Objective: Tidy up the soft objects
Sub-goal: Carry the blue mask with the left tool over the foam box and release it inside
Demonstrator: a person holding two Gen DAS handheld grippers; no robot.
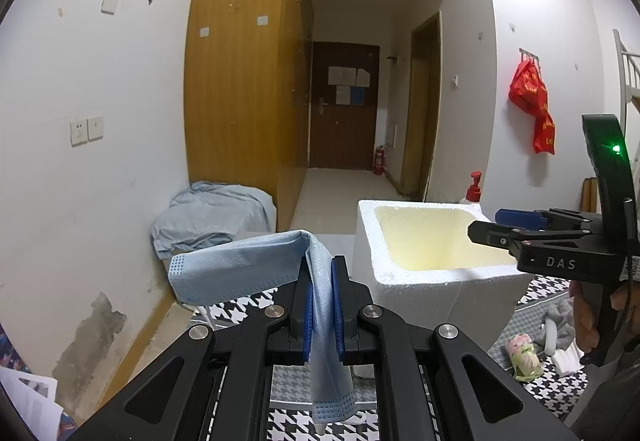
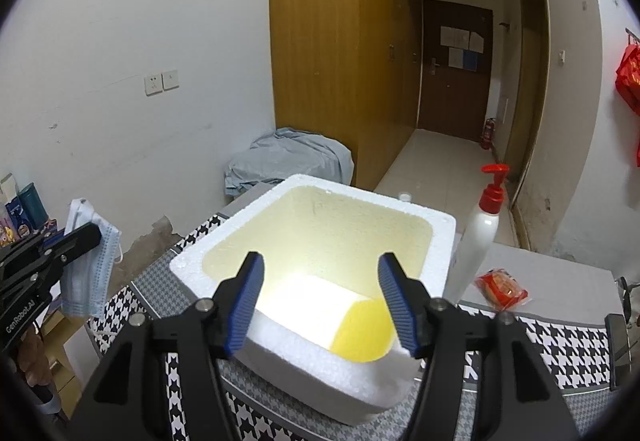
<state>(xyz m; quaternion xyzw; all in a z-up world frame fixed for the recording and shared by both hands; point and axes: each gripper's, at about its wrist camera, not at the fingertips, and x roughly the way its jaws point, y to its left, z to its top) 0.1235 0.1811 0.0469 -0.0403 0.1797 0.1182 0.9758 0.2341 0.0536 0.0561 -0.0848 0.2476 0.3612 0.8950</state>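
In the left wrist view, our left gripper (image 1: 321,305), at lower centre, is clamped on a blue face mask (image 1: 256,267) draped over its fingers, with the white foam box (image 1: 420,281) at centre right. In the right wrist view, our right gripper (image 2: 322,301) hangs with jaws apart and empty above that box (image 2: 312,365), where a yellow sponge (image 2: 366,333) lies inside; the mask (image 2: 90,265) hangs at left.

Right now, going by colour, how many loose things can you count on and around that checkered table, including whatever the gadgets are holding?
White: 2, the foam box and the pump bottle with its red cap
Blue: 1, the face mask held in the left gripper
Yellow: 1, the sponge inside the box
Red: 1, the snack packet
Grey: 1, the sock
Total: 6
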